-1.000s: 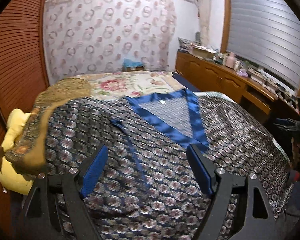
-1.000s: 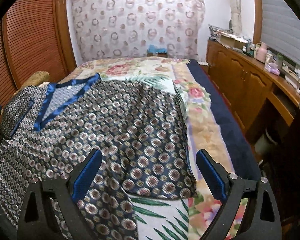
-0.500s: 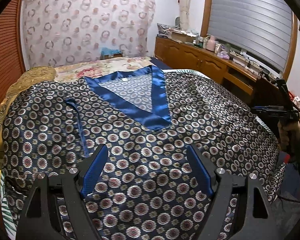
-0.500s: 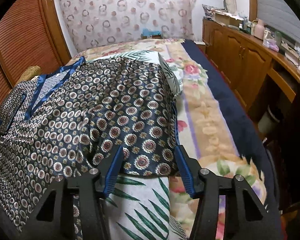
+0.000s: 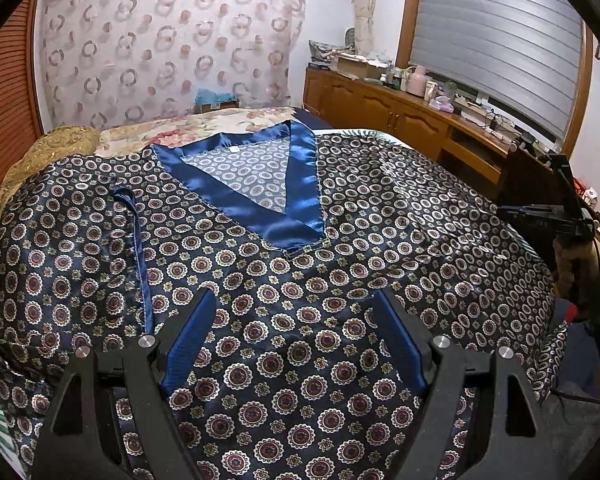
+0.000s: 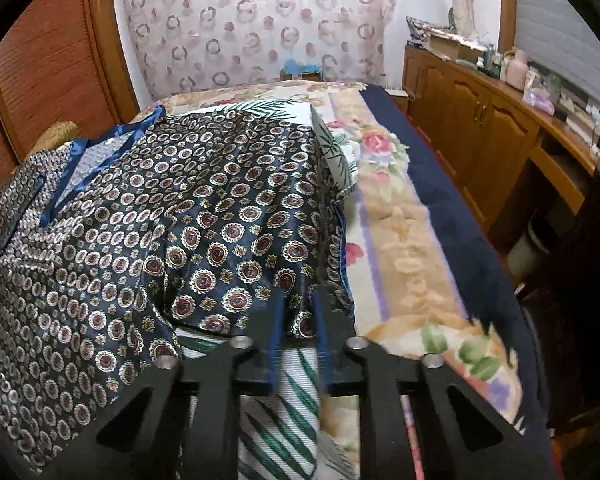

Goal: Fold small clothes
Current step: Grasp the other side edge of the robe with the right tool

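Observation:
A dark blue satin top (image 5: 340, 240) with circle medallions and a shiny blue V-neck band (image 5: 296, 200) lies spread face up on the bed. My left gripper (image 5: 296, 316) is open, its blue pads hovering over the lower middle of the top. In the right wrist view the same top (image 6: 220, 220) lies to the left. My right gripper (image 6: 298, 308) has its pads closed to a narrow gap on the top's lower right hem corner, which is lifted and bunched. The right gripper also shows in the left wrist view (image 5: 548, 216) at the right edge.
The bed carries a floral blanket (image 6: 400, 220) and a white leaf-print sheet (image 6: 292, 392). A gold cushion (image 5: 52, 148) sits at the far left. Wooden cabinets with clutter (image 5: 420, 116) run along the right wall. A wooden slatted door (image 6: 48, 72) stands to the left.
My right gripper moved in to the hem corner and its pads closed from wide open onto the fabric, lifting it. My left gripper swung right over the top and stayed open.

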